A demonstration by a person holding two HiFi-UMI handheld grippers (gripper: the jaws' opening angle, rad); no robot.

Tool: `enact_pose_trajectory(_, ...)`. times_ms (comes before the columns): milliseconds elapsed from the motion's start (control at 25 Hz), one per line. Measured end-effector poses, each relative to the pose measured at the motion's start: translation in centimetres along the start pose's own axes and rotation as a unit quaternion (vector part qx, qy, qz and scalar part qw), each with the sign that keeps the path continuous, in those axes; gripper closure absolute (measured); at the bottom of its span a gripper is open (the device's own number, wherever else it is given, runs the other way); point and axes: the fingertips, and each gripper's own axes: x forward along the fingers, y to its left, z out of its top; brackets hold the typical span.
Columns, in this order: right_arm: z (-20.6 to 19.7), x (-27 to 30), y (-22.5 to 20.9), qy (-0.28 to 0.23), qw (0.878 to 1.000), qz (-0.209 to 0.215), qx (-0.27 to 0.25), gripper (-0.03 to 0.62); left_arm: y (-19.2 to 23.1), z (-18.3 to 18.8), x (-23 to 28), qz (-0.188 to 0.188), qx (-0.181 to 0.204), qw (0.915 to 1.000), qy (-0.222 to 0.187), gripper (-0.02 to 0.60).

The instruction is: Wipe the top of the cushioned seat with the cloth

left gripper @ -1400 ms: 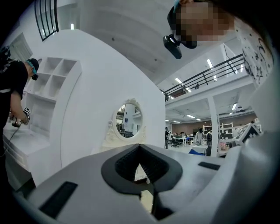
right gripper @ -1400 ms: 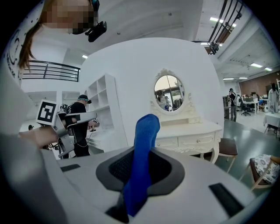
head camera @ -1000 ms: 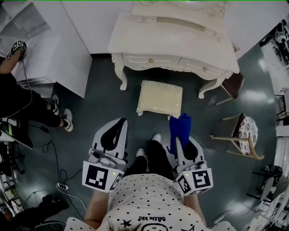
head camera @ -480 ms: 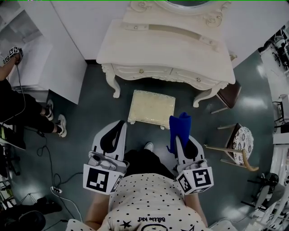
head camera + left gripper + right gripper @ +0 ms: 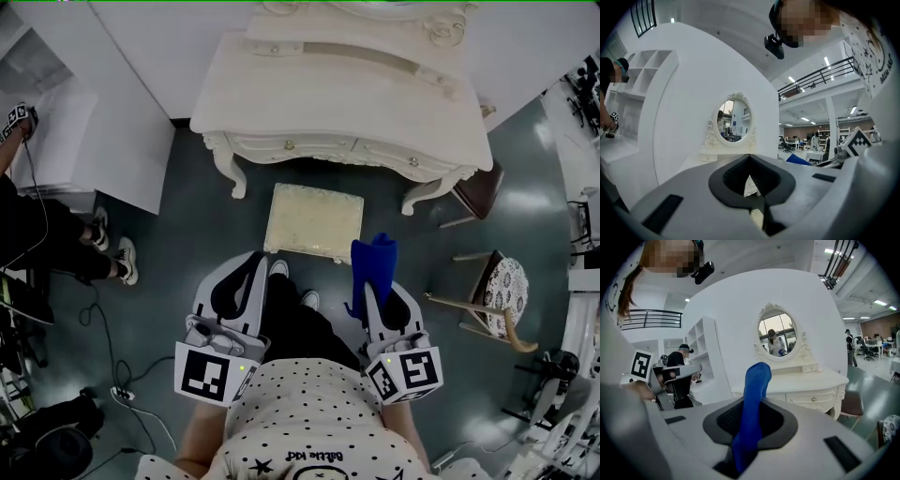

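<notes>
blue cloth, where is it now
The blue cloth stands clamped in the right gripper, right of centre in the head view, near the cushioned seat.

Head view looks steeply down from above onto the floor (image 5: 178, 244), with the left claw (image 5: 242, 267) and right claw (image 5: 378, 286) close below. Each claw view looks low along its own jaws toward the mirrored desk (image 5: 337, 94), which all three views share.

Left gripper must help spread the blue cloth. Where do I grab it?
Its free far end, from its left. The cloth juts out past the right gripper that pinches it, tip clear. Open the shut left gripper first.
</notes>
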Motion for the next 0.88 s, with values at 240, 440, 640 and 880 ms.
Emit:
enact_pose_trajectory(240, 1.1, 3.2, 0.0, 0.005, 1.0, -0.021, 0.012, 0.525, 2.8, 0.2, 3.2, -0.024, -0.008, 0.9996, 0.012, 0.583)
enact_pose_trajectory(440, 2.6, 6.0, 0.4, 0.005, 0.999, -0.041, 0.021, 0.525, 5.5, 0.5, 5.7, -0.045, -0.006, 0.9987, 0.022, 0.583)
enact_pose_trajectory(640, 2.7, 8.8, 0.5, 0.006, 0.998, -0.062, 0.028, 0.525, 7.9, -0.5, 7.7, -0.063, -0.012, 0.9975, 0.029, 0.583)
enact_pose_trajectory(880, 1.9, 10.6, 1.1, 0.018, 0.997, -0.071, 0.037, 0.525, 9.5, -1.6, 8.9, -0.07, -0.02, 0.9966, 0.037, 0.583)
